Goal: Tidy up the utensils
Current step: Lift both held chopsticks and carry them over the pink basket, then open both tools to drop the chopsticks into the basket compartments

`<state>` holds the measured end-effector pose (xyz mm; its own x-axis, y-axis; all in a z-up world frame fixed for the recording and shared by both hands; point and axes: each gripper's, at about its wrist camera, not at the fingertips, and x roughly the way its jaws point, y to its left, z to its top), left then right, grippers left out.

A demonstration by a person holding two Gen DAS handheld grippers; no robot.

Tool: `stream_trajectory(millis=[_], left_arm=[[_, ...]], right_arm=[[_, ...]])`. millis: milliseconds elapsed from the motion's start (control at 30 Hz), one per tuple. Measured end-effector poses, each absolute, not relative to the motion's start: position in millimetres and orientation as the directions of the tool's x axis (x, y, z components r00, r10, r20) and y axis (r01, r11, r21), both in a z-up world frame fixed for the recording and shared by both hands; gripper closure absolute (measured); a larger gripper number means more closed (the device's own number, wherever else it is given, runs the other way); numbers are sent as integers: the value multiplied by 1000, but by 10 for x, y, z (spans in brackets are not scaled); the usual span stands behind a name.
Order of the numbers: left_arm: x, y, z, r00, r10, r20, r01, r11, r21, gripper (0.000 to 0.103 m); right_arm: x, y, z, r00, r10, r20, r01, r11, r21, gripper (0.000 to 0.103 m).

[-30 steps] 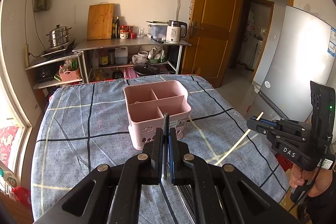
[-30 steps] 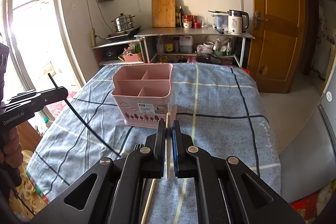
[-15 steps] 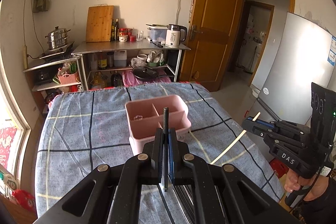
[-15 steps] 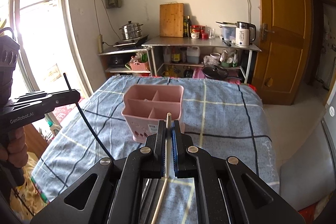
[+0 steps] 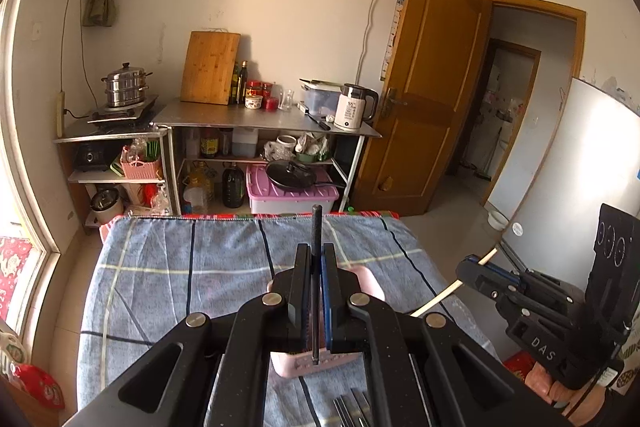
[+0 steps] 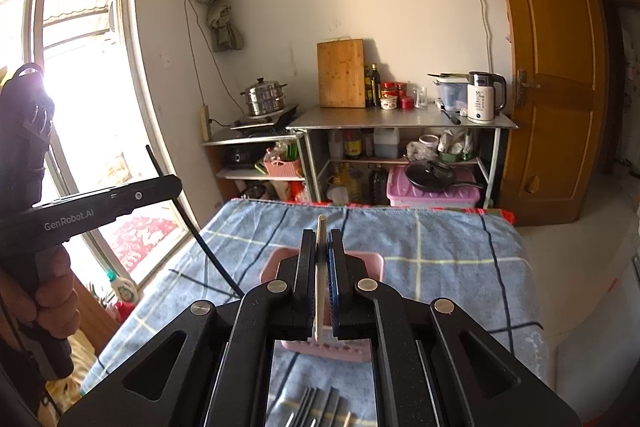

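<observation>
Left gripper: fingers clamped on a black chopstick, held upright; the stick's tip rises above the fingertips.
Pink caddy: stands on the blue checked cloth, directly beneath both grippers and mostly hidden by them; its compartments cannot be seen.
Right gripper: fingers clamped on a pale chopstick, also upright.
Loose utensils: metal pieces lie on the cloth just in front of the caddy, near the camera.
Step in hand: judged as carrying the two chopsticks above the caddy, prior to insertion.
Next move: judged to require lowering each stick's bottom end into one compartment, then parting the fingers. Alignment is hard to confirm, as the caddy opening is hidden.
</observation>
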<state>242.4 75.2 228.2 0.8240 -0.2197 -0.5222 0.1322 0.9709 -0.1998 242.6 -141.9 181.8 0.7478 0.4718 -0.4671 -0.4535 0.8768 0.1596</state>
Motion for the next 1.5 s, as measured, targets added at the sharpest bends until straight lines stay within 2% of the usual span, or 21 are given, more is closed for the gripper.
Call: stream_trajectory(millis=[200, 533, 767, 867, 1000, 1500], left_arm=[[2708, 827, 2251, 824, -203, -528, 110, 973, -203, 99], [3026, 839, 1632, 761, -204, -616, 95, 974, -205, 99], [3039, 887, 1448, 754, -193, -628, 78, 976, -206, 97], [2995, 908, 1481, 765, -186, -617, 73, 976, -204, 90], [2874, 943, 1571, 789, -167, -591, 62, 979, -195, 81], [1894, 871, 1685, 857, -155, -491, 66, 979, -194, 80]], right_arm=[[2648, -1240, 1760, 736, 487, -470, -463, 869, 175, 97], [2948, -1111, 1247, 671, 483, -563, -449, 868, 210, 97], [3025, -1134, 1073, 640, 480, -600, -450, 867, 213, 97], [3016, -1165, 1078, 644, 477, -599, -450, 868, 208, 96], [2973, -1231, 1121, 654, 480, -585, -446, 869, 215, 90], [2238, -1705, 1277, 721, 467, -512, -409, 883, 228, 86]])
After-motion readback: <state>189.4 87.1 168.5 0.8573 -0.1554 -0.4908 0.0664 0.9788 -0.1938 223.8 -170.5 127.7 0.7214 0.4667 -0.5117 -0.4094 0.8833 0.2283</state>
